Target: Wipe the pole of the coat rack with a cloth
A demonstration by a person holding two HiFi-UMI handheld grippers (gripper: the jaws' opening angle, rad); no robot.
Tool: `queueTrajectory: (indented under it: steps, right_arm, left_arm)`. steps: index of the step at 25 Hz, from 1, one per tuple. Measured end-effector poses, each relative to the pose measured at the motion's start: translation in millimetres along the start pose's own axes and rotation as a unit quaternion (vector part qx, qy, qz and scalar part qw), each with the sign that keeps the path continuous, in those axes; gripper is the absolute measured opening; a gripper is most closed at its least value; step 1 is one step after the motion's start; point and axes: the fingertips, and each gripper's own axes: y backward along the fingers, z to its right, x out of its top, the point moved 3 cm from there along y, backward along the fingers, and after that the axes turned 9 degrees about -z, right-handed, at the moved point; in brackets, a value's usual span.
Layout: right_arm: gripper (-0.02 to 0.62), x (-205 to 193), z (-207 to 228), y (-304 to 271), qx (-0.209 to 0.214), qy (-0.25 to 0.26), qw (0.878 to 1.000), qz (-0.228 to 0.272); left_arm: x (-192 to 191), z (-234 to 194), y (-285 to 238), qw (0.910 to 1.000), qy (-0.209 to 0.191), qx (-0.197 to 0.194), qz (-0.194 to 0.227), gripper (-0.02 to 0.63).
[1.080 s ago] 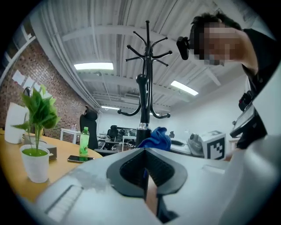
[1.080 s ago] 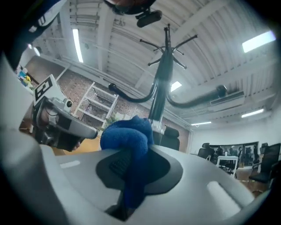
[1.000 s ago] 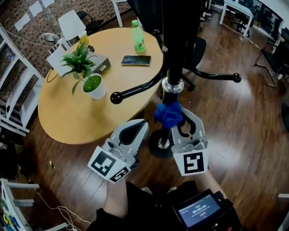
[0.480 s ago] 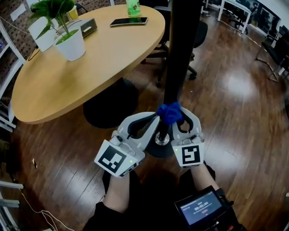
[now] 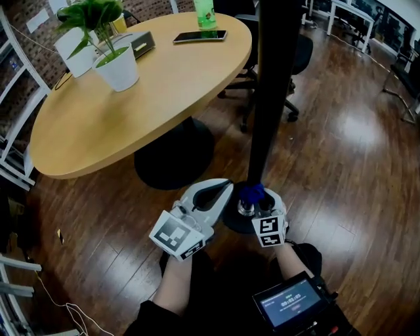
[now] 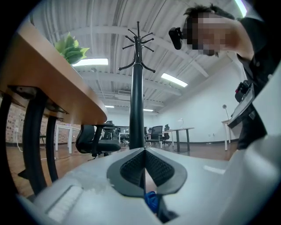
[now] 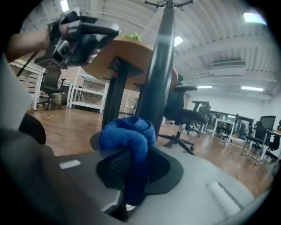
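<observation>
The coat rack's black pole (image 5: 266, 98) rises from a round base (image 5: 231, 221) on the wooden floor. My right gripper (image 5: 254, 199) is shut on a bunched blue cloth (image 5: 251, 193), which presses against the pole just above the base. In the right gripper view the cloth (image 7: 129, 134) bulges out over the jaws with the pole (image 7: 160, 66) right behind it. My left gripper (image 5: 222, 189) sits beside the pole on the left, jaws together and holding nothing. Past the left gripper (image 6: 145, 165) the pole (image 6: 136, 110) stands straight ahead, hooks at the top.
A round wooden table (image 5: 164, 98) on a dark pedestal stands to the left, carrying a potted plant (image 5: 118, 65), a phone (image 5: 200, 36) and a green bottle (image 5: 205, 10). An office chair (image 5: 295, 52) is behind the pole. A small screen (image 5: 289, 305) hangs at my waist.
The right gripper has slid the blue cloth down the pole, from near the lower hooks to just above the base. The left gripper followed it down alongside.
</observation>
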Motion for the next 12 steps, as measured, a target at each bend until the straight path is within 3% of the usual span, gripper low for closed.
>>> queueTrajectory:
  steps: [7, 12]
  right_arm:
    - [0.051, -51.4, -11.8, -32.9, 0.036, -0.007, 0.995, -0.088]
    - [0.051, -30.1, -8.4, -21.9, 0.051, -0.029, 0.995, -0.075]
  left_arm:
    - [-12.9, -0.3, 7.2, 0.9998, -0.002, 0.016, -0.010, 0.002]
    - [-9.1, -0.6, 10.1, 0.9997, -0.007, 0.019, -0.010, 0.002]
